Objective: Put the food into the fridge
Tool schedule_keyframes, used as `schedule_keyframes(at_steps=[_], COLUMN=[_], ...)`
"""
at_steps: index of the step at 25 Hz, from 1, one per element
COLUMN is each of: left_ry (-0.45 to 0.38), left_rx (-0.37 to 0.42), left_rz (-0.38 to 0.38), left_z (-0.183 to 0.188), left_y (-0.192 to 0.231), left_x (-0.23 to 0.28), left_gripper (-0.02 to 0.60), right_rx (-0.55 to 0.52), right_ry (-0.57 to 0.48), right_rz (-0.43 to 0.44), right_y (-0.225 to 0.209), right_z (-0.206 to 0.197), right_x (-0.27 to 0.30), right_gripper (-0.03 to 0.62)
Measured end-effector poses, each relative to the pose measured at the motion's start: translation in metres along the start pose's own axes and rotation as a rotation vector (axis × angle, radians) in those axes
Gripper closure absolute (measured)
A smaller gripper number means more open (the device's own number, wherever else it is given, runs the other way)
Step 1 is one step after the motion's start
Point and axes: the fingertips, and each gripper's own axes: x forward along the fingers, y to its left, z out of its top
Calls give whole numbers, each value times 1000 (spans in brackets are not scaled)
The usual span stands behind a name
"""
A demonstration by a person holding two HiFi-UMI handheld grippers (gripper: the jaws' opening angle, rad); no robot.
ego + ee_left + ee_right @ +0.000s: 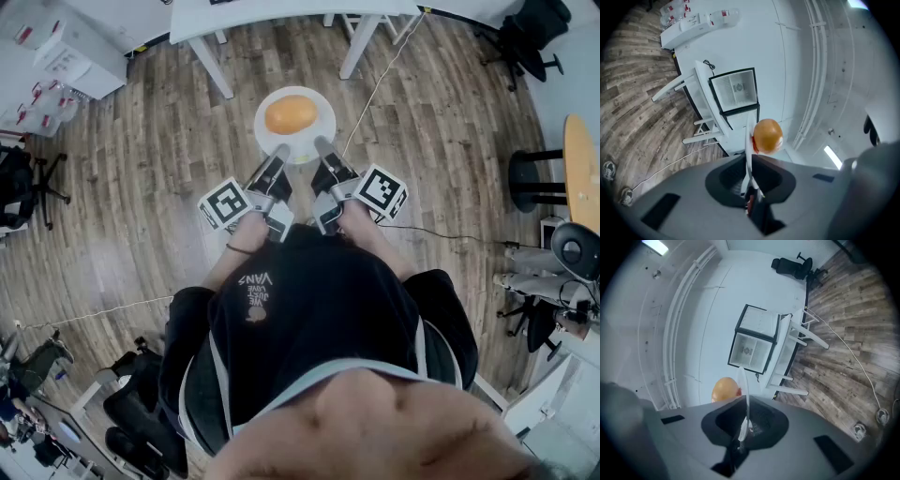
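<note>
A round orange-brown piece of food (291, 113) lies on a white plate (319, 111) held out in front of me over the wooden floor. My left gripper (278, 152) is shut on the plate's near left rim, and my right gripper (322, 145) is shut on its near right rim. The left gripper view has the plate (749, 136) edge-on between the jaws of that gripper (749, 185), with the food (767, 136) just right of it. The right gripper view has the plate (745, 390) edge-on in that gripper (744, 425), with the food (725, 389) to its left. A small black-framed fridge (736, 89) (754, 345) stands ahead on a white table.
The white table (281, 17) with slanted legs stands ahead. A cable (380, 80) runs across the floor. White boxes (66, 52) sit far left, office chairs (530, 37) far right, and a round wooden tabletop (581, 169) at the right edge.
</note>
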Motion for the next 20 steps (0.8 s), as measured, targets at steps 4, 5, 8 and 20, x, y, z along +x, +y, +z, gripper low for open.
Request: schedule_keyframes(at_steps=[4,5,8,20], left_ry=[9,11,19,41], left_rx=[13,18,47,19], left_rz=[2,7,48,6], left_z=[2,3,8,37], left_y=[1,1,9,18], left_x=[2,1,-2,-1], left_gripper=[537,536,536,538], right_rx=[27,24,3,14], right_ry=[-11,-12,-13,-60], right_rz=[40,36,-3,29], right_y=[7,6,1,8], right_z=[0,0,0,-8], right_x=[4,4,5,35], right_gripper=[574,574,574,574])
